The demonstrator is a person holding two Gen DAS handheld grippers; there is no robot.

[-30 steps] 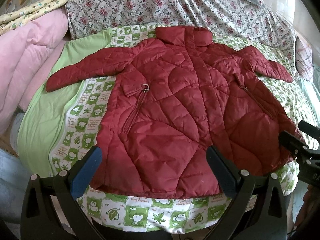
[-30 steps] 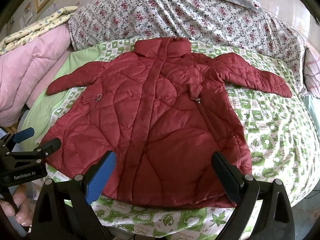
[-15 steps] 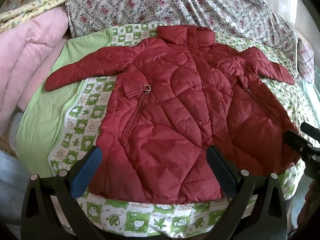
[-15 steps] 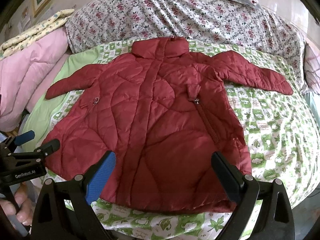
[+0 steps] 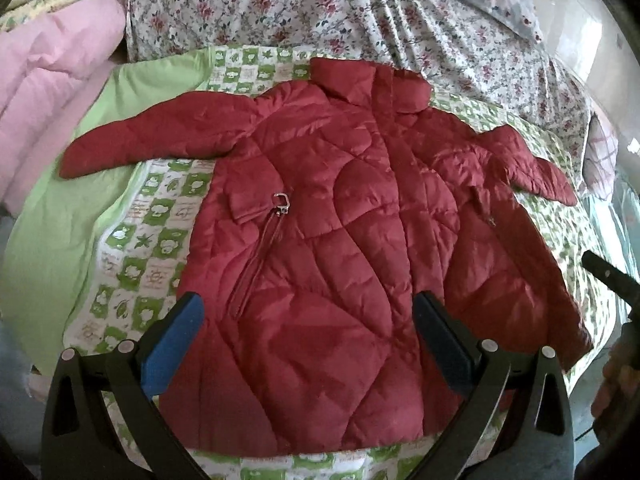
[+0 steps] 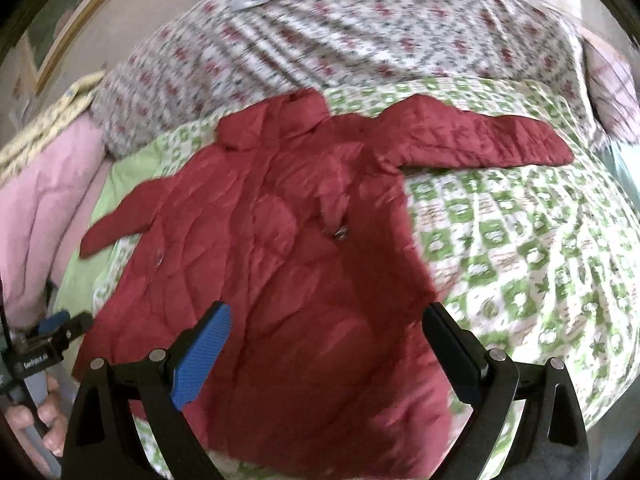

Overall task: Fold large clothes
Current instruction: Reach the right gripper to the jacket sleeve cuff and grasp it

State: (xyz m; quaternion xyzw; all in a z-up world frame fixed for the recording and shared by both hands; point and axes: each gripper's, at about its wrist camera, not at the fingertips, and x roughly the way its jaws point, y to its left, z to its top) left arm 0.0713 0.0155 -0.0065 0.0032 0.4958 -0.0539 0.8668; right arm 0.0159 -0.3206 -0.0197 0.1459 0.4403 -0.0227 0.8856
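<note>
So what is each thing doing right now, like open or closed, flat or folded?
Red jacket: spread flat, front up, closed, not yet folded.
Both sleeves: stretched outward.
Pocket zipper: closed.
Green patterned blanket: spread under the jacket.
Pink quilt: bunched beside the blanket.
Left gripper: open, holding nothing.
Right gripper: open, holding nothing.

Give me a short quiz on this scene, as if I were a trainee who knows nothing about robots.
1. True or false: the red jacket lies spread flat, both sleeves out.
2. The jaws of both grippers are: A) open, empty B) shut on the jacket.
3. What lies directly under the jacket?

Key: 1 true. 2 A: left gripper and right gripper hold nothing. 3 The green patterned quilt.
</note>
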